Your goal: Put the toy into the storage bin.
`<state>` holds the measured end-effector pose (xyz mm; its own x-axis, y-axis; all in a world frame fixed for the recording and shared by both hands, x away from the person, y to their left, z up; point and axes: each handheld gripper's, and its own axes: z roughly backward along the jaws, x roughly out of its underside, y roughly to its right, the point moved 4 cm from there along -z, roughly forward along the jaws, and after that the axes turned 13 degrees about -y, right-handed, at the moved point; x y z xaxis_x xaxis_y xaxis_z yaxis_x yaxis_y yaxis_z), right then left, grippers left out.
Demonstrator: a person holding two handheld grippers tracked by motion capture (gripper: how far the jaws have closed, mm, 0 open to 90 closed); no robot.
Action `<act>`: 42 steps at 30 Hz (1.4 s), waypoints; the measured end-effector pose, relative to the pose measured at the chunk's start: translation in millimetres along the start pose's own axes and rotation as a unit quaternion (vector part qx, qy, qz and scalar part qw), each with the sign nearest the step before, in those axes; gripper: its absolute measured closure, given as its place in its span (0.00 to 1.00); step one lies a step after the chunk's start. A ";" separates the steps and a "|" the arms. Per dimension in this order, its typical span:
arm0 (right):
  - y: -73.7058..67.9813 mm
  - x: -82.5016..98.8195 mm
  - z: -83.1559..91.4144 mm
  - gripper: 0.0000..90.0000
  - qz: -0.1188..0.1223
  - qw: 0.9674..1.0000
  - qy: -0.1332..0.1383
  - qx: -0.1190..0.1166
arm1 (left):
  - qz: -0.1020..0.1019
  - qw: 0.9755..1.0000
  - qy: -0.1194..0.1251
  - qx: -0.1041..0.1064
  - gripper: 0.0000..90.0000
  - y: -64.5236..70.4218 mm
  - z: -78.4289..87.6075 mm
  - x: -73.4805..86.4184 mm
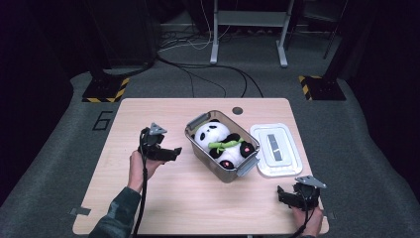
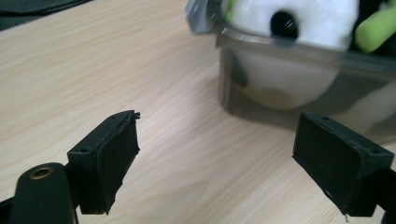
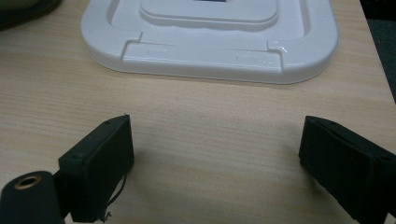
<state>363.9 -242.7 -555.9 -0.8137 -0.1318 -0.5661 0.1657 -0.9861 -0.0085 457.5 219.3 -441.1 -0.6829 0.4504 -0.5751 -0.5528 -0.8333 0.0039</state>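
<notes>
Box of clear plastic with grey latches, set askew near the middle of the tabletop, toward the far edge, already holding a plush panda with a green stalk across its belly. White lid flat just beside it, toward the right edge, apart from the box. Left gripper just off the box's near-left wall, jaws apart with nothing between them; right gripper near the front right corner, facing the lid's near edge, jaws likewise wide and empty. Likely next: fitting the lid. Best approached low and level from the lid's near rim, pinching that raised lip squarely, lifting without tilting, then lining up corners over the box before pressing down. Worth steadying the box wall with the left gripper, and tucking the panda's ear below the rim first.
</notes>
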 end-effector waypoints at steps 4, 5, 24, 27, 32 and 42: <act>0.0 0.0 0.0 0.10 0.000 1.000 0.000 0.000 | 0.007 1.000 0.005 0.005 0.15 -7.8 -7.5 20.6; 0.0 0.0 0.0 0.10 0.000 1.000 0.000 0.000 | 0.009 1.000 0.004 0.004 0.15 -10.7 -11.4 27.2; 0.0 -0.1 0.0 0.10 0.000 1.000 0.000 0.000 | 0.080 0.995 -0.042 -0.042 0.00 -44.3 -60.8 110.5; 0.0 0.0 0.0 0.11 0.000 1.000 0.000 0.000 | 0.079 0.995 -0.030 -0.052 0.00 -43.4 -61.4 113.8; 0.1 0.0 0.1 0.11 -0.001 1.000 0.000 0.001 | 0.080 0.995 -0.017 -0.054 0.00 -43.5 -61.8 115.8; 0.0 0.1 0.1 0.11 -0.001 1.000 0.000 0.001 | 0.078 0.995 -0.017 -0.052 0.00 -43.3 -62.8 114.5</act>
<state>363.7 -242.7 -555.8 -0.8141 -0.1298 -0.5660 0.1629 -0.9866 -0.0079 433.2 286.9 -558.5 -0.7736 0.3220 -0.5458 -0.3873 -0.9219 0.0051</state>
